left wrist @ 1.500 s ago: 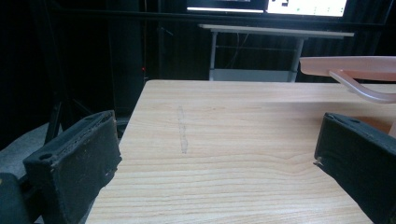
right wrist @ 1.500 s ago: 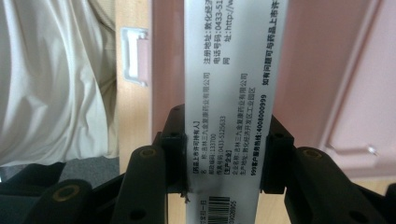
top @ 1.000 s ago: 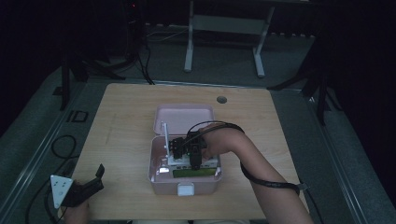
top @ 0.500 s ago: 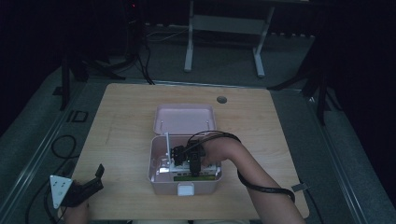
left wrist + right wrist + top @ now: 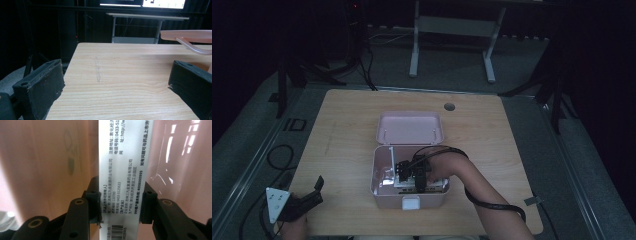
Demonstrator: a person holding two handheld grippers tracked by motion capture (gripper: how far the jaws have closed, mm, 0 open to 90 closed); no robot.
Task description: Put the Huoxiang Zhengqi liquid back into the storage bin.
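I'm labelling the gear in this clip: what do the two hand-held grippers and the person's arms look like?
Both are black. The left hand-held gripper carries a grey three-cornered plate with small dots, and its jaw pads are thick, dark, blocky slabs. The right hand-held gripper has black linkage arms with round metal pivot holes; a black cable loops from it around the forearm, which shows no sleeve.

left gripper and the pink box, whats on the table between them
Nothing: in the high view, bare wooden table lies between the left gripper and the pink box.
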